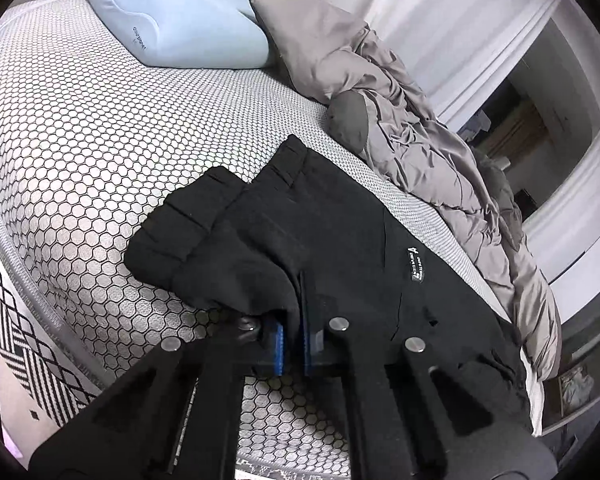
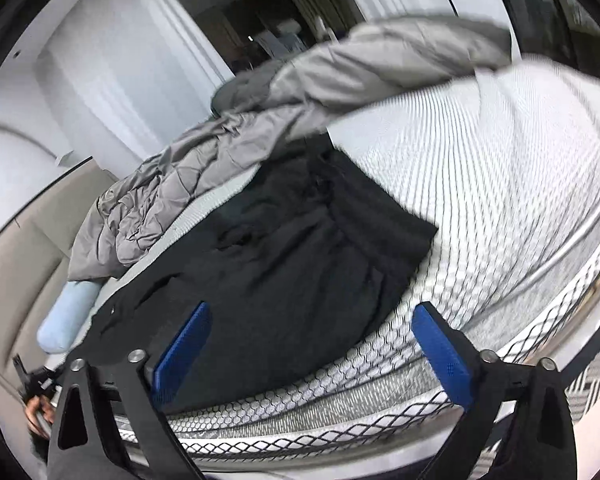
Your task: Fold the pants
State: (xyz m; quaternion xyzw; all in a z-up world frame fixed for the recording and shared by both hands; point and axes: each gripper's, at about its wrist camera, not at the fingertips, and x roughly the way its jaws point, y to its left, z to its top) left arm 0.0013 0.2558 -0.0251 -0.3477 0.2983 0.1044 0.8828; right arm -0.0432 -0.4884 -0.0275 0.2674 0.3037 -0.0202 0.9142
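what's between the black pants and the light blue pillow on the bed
Only bare honeycomb-patterned mattress lies between the black pants and light blue pillow, seen in the left wrist view.

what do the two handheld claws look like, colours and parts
Both claws, left and right, have matte black angular linkage arms with triangular cut-outs, joined by round silver pivot pins. Each finger carries a flat rectangular bright-blue pad with a fine dotted texture. No cables, markings or sleeves show.
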